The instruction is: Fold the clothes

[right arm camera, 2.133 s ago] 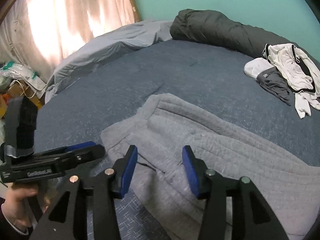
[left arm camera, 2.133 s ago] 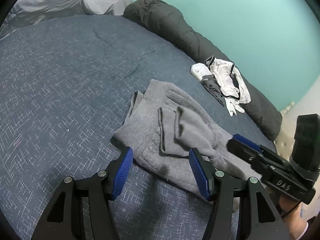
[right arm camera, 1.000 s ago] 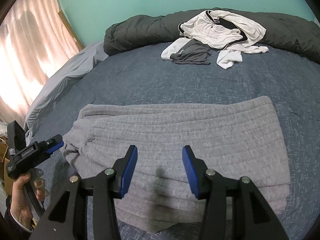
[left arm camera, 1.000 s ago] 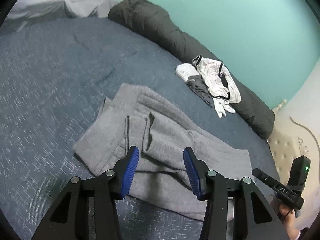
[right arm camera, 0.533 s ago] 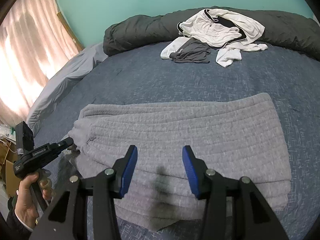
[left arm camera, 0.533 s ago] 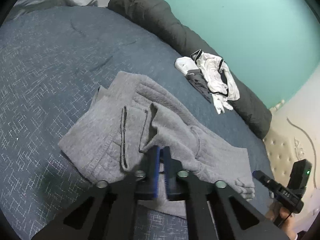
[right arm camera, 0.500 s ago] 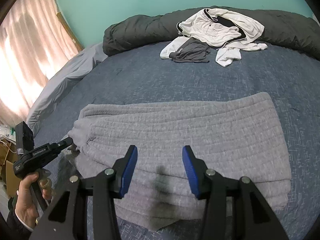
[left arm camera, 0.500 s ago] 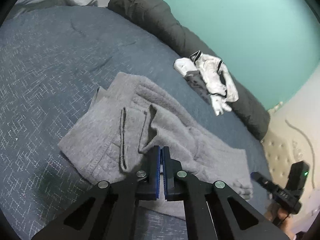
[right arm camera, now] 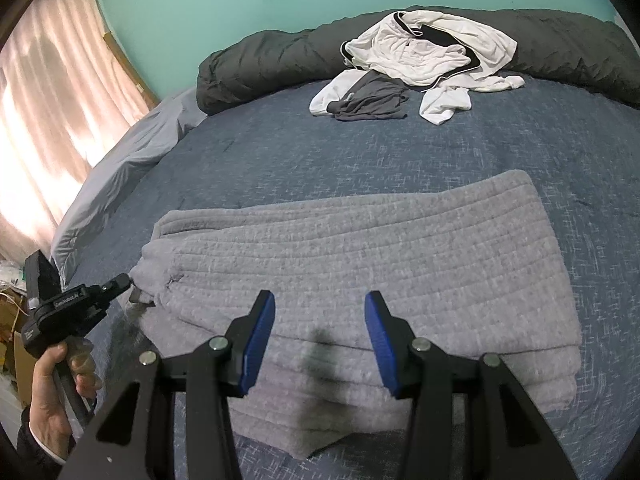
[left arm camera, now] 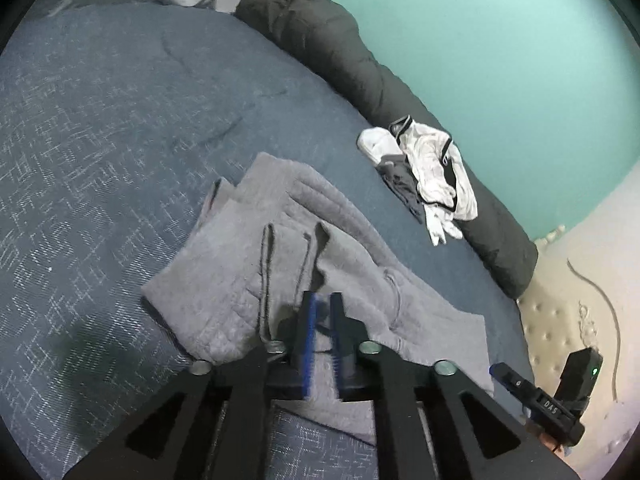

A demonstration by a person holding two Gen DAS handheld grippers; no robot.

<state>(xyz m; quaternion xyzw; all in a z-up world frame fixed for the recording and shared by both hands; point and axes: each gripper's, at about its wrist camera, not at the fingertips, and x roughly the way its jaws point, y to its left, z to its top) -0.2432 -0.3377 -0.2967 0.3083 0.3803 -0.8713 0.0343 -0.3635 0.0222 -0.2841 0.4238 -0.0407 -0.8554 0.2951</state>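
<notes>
A grey quilted garment (right arm camera: 360, 260) lies folded into a wide band on the blue bedspread (right arm camera: 280, 152). My right gripper (right arm camera: 319, 296) hovers open over its near edge, nothing between the fingers. My left gripper (left arm camera: 324, 308) is low over the garment's (left arm camera: 280, 240) layered end. Its jaws are opening, a narrow blurred gap between them. Grey cloth shows through the gap, but I cannot tell whether a fold sits between the pads. In the right wrist view the left gripper (right arm camera: 120, 282) has its tip at the garment's left end, held by a hand (right arm camera: 52, 392). The right gripper (left arm camera: 496, 370) shows at the lower right of the left wrist view.
A loose pile of white and dark clothes (right arm camera: 420, 52) lies at the far side against a rolled dark duvet (right arm camera: 260, 68). A pale grey pillow (right arm camera: 132, 152) is at the far left by the curtain. A cream tufted headboard (left arm camera: 560, 320) borders the bed.
The left jaws stood wide a second ago, closed fully over the garment's end, and now have parted a little. The right gripper and the garment keep their places.
</notes>
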